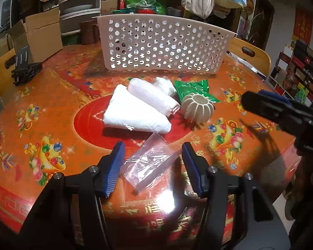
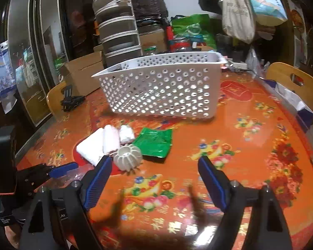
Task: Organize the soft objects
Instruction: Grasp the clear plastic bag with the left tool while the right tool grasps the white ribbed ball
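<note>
Clear plastic bag (image 1: 151,162) lies flat between the spread pads of the left gripper (image 1: 153,167), long axis running diagonally across the gap. Right gripper (image 2: 154,182), jaws apart and empty, is farther off; white basket (image 1: 162,43) stands beyond.

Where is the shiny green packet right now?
The green packet lies flat on the table in front of the white basket. It touches the ribbed white ball, with the small plastic-wrapped roll just to its left.

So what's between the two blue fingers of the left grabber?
A clear plastic bag lies flat on the table between the open left gripper fingers, seen in the left wrist view.
</note>
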`<state>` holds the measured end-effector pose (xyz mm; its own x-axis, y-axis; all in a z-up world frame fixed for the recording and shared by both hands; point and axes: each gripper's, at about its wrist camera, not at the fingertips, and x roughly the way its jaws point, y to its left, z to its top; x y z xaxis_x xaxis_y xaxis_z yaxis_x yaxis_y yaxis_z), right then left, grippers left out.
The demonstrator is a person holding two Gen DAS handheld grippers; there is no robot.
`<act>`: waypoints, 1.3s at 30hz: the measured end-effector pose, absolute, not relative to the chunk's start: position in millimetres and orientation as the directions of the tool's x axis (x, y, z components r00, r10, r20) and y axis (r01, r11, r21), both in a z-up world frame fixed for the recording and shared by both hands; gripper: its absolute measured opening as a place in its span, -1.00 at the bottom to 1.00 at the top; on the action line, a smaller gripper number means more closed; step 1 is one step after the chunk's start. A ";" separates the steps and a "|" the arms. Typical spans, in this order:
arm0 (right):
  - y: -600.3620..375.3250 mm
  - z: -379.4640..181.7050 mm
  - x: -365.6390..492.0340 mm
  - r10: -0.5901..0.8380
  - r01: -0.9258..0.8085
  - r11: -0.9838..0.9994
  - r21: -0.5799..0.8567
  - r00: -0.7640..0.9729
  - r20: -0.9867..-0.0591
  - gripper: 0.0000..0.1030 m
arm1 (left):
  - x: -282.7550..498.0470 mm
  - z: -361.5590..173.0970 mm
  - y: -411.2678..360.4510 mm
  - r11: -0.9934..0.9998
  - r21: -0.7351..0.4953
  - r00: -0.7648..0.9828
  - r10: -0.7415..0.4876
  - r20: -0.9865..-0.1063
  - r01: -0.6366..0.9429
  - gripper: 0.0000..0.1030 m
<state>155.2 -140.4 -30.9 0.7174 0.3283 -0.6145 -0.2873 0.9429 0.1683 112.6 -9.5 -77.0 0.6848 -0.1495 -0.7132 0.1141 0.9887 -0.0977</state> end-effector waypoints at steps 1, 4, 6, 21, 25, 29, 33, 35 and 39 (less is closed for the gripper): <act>-136.1 -32.6 157.1 0.335 -0.298 0.940 0.168 0.710 -0.620 0.64 | 112.3 -77.0 -7.8 0.989 -0.097 0.688 -0.148 -0.711 0.113 0.04; -124.6 -36.7 162.0 0.347 -0.319 0.934 0.164 0.691 -0.634 0.64 | 110.5 -74.6 1.4 0.990 -0.102 0.700 -0.141 -0.700 0.097 0.04; -116.5 -40.8 166.0 0.352 -0.328 0.930 0.163 0.674 -0.650 0.64 | 109.2 -72.9 6.5 0.991 -0.100 0.705 -0.133 -0.696 0.089 0.04; -84.9 -62.0 195.2 0.341 -0.330 0.929 0.170 0.579 -0.740 0.10 | 106.7 -73.9 34.9 0.988 -0.148 0.716 -0.130 -0.685 0.037 0.04; -82.0 -64.6 198.3 0.338 -0.330 0.929 0.167 0.572 -0.748 -0.06 | 107.4 -74.9 37.7 0.988 -0.154 0.717 -0.129 -0.685 0.031 0.05; -80.3 -66.4 200.1 0.339 -0.330 0.928 0.170 0.565 -0.753 -0.18 | 108.9 -76.6 40.7 0.987 -0.159 0.717 -0.128 -0.685 0.025 0.05; -80.9 -66.5 198.8 0.339 -0.331 0.928 0.170 0.565 -0.752 -0.26 | 109.5 -76.9 41.5 0.987 -0.160 0.718 -0.129 -0.684 0.024 0.05; -80.2 -66.1 197.9 0.341 -0.335 0.927 0.168 0.569 -0.749 -0.27 | 110.0 -76.5 41.7 0.987 -0.159 0.719 -0.128 -0.684 0.025 0.05; -84.1 -61.7 190.8 0.356 -0.340 0.924 0.175 0.599 -0.717 -0.27 | 110.7 -74.7 40.8 0.988 -0.151 0.722 -0.121 -0.681 0.023 0.05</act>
<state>190.8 -84.1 -61.7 0.5986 0.3564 -0.7174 -0.3398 0.9240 0.1755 110.7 40.8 -74.7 0.7218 -0.1210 -0.6814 0.0227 0.9882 -0.1514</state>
